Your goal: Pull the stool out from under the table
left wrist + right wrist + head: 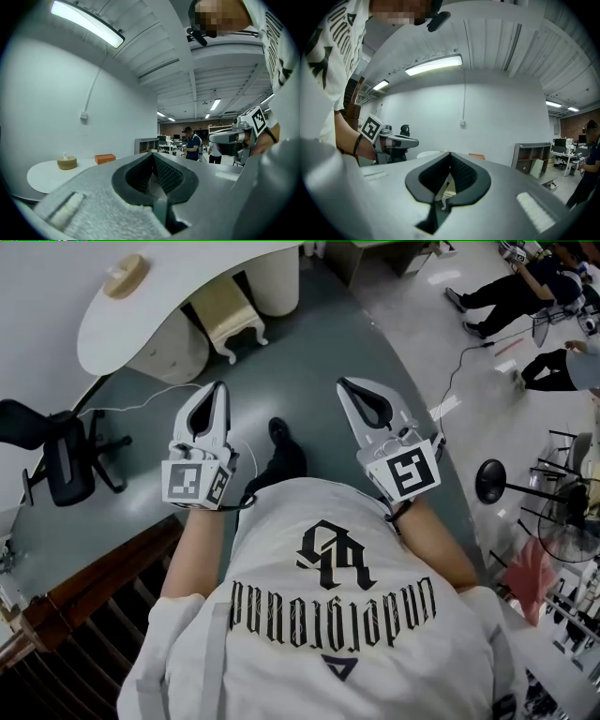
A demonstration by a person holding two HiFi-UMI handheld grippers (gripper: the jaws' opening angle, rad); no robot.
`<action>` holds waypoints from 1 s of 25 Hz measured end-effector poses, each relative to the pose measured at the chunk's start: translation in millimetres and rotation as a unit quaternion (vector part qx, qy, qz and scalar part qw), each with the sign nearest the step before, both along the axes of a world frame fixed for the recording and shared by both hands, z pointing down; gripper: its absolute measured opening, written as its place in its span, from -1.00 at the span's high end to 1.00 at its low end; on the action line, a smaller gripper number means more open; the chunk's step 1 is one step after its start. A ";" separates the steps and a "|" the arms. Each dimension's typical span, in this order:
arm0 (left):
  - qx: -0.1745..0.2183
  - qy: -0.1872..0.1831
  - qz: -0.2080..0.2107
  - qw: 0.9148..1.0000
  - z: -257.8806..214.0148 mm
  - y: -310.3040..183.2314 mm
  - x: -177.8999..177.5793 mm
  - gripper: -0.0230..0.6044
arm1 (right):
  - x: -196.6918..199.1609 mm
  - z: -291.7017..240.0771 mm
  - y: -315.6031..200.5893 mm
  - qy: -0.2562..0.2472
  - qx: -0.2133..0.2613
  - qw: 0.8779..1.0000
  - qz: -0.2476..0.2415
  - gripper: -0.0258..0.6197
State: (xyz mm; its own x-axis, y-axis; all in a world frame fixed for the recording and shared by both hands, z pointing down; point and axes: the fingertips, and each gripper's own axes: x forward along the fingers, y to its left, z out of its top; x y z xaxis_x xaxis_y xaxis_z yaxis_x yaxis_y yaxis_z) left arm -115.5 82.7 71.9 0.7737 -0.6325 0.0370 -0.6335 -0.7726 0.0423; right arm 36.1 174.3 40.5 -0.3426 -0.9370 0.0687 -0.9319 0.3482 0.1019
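The left hand-held gripper (217,388) and the right hand-held gripper (345,385) are pictured in the head view, held level and side by side, both shut and empty. They are well apart from the cream stool (228,313), which is tucked partly beneath the white tabletop (159,306). The approach is judged to be the step in hand, and jaws opened onto the seat edge or a leg are called for next. In the left gripper view, jaws pressed together are shown, with only the tabletop beyond and no stool. In the right gripper view, shut jaws are shown again, and a pale shape in their gap cannot be identified.
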 end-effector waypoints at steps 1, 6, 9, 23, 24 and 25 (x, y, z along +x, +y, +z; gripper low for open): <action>0.002 0.001 0.001 1.000 -1.9 -9.1 1.5 0.92 | -0.8 0.6 -13.5 -0.001 0.000 1.000 -0.006 0.91; 0.003 -0.007 0.005 1.000 8.1 -74.7 0.6 0.91 | -10.7 2.5 -91.8 0.005 -0.003 1.000 -0.028 0.91; 0.002 -0.012 0.011 1.000 9.5 -118.7 5.1 0.92 | -9.9 4.8 -142.5 0.003 -0.008 0.999 -0.036 0.91; -0.006 -0.020 0.004 1.000 29.5 -269.6 -1.6 0.92 | -20.2 37.9 -303.0 0.017 -0.039 0.997 -0.065 0.90; -0.006 -0.022 0.001 1.000 31.6 -275.6 -1.6 0.92 | -22.2 40.5 -309.6 0.018 -0.040 0.997 -0.070 0.89; -0.006 -0.022 -0.003 1.000 33.0 -280.6 -1.6 0.92 | -23.7 42.5 -315.5 0.019 -0.041 0.996 -0.076 0.89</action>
